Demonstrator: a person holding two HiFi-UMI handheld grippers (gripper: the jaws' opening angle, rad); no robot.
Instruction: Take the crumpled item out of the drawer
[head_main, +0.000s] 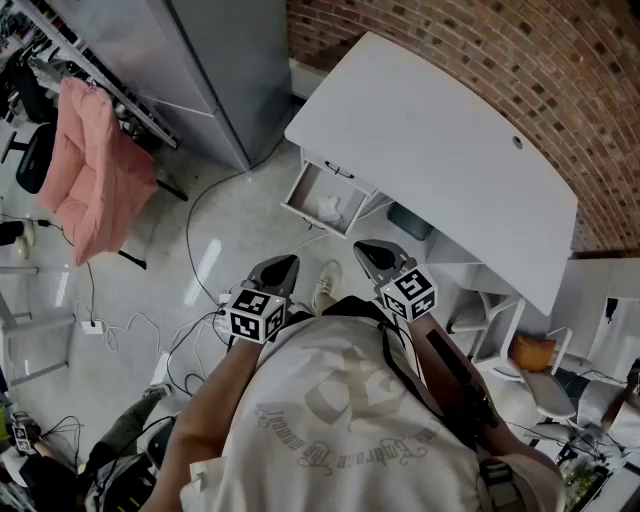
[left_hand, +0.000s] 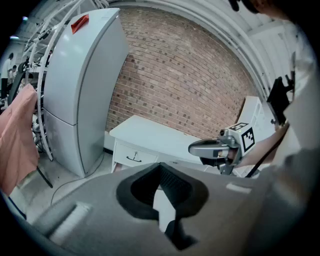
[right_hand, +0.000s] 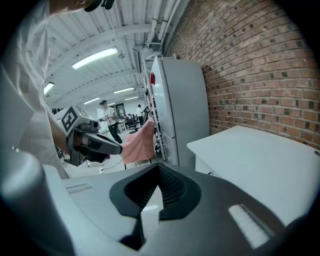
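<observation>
A white crumpled item (head_main: 328, 208) lies in the open drawer (head_main: 303, 190) under the white desk (head_main: 440, 150). Both grippers are held close to the person's chest, well short of the drawer. My left gripper (head_main: 283, 268) is shut and empty, pointing toward the desk. My right gripper (head_main: 368, 250) is shut and empty too. In the left gripper view the closed jaws (left_hand: 161, 172) aim at the desk (left_hand: 150, 131), with the right gripper (left_hand: 210, 148) to the right. In the right gripper view the closed jaws (right_hand: 159, 172) face the desk's end (right_hand: 260, 150), and the left gripper (right_hand: 92, 142) shows at left.
A tall grey refrigerator (head_main: 200, 70) stands left of the desk, and a brick wall (head_main: 480, 50) runs behind it. A pink cloth (head_main: 90, 180) hangs on a rack at left. Cables (head_main: 150, 330) trail over the floor. A dark bin (head_main: 410, 222) sits under the desk.
</observation>
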